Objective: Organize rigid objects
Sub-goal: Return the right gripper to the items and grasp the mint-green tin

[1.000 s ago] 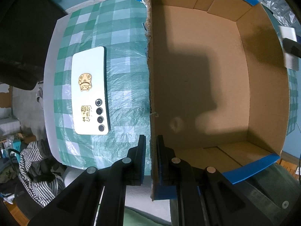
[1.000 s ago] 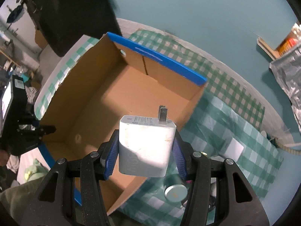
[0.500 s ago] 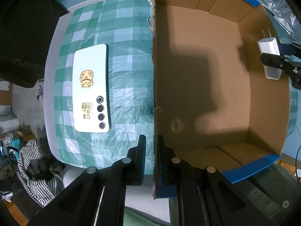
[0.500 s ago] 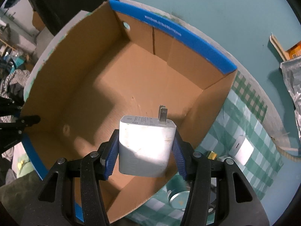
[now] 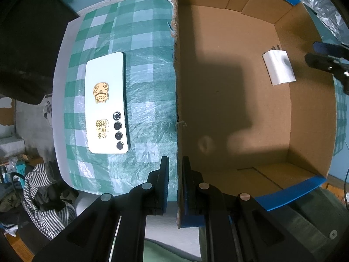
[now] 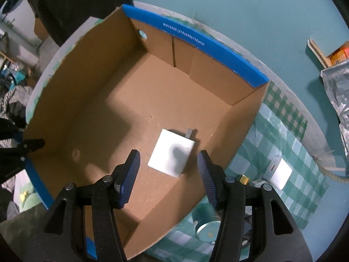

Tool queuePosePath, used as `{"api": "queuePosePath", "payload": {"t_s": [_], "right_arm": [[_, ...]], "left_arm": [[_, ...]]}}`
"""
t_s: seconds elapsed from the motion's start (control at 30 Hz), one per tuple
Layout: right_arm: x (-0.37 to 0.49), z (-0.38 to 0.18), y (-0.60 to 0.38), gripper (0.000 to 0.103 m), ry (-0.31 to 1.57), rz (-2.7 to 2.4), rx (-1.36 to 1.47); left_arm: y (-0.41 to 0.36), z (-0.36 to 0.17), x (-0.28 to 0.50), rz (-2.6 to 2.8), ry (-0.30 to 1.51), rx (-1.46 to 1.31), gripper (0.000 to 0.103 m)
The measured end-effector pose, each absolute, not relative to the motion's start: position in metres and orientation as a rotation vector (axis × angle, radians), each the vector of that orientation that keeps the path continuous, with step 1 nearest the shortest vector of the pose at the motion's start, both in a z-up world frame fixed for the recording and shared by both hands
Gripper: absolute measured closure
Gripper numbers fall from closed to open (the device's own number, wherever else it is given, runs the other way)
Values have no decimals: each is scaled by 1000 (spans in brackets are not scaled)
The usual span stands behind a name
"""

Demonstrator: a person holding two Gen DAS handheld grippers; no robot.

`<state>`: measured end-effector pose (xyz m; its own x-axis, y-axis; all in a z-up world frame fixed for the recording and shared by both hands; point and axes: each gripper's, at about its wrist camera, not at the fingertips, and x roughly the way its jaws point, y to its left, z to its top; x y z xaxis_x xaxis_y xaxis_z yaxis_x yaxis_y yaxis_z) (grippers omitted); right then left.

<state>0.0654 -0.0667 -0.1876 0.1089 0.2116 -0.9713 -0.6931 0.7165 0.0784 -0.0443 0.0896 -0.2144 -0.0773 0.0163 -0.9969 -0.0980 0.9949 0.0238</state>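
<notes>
left tongs (image 5: pixel 175 163) clamped tight on the cardboard box (image 5: pixel 309 118) wall, lower middle of frame | right tongs (image 6: pixel 168 163) just been opening, nothing gripped | white charger (image 6: pixel 171 156) sits on the box floor, between and beyond the blue pads | phone (image 5: pixel 106 103) lying on the checkered desk (image 5: pixel 150 69), left of box
</notes>
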Motion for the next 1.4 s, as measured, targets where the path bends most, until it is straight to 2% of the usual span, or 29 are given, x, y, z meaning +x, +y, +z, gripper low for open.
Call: {"api": "queuePosePath", "payload": {"t_s": [0.03,0.17,0.53,1.07,1.4], "right_arm": [[65,-182,-70,37,1288,696,-442],[64,-162,-83,34,1253,693,-404],[74,-134,-148,33,1246,594,-304],[53,-197,-188,33,1438,531,-271],[44,-232,-181,33,1478,510,-324]], "left_arm": [[89,-214,-44,95,1646,-61,92],[88,-214,-44,96,1644,-58,92],[85,-212,-44,91,1635,-45,92],[84,-210,-49,85,1634,-45,92],[86,-210,-56,83,1629,-45,92]]}}
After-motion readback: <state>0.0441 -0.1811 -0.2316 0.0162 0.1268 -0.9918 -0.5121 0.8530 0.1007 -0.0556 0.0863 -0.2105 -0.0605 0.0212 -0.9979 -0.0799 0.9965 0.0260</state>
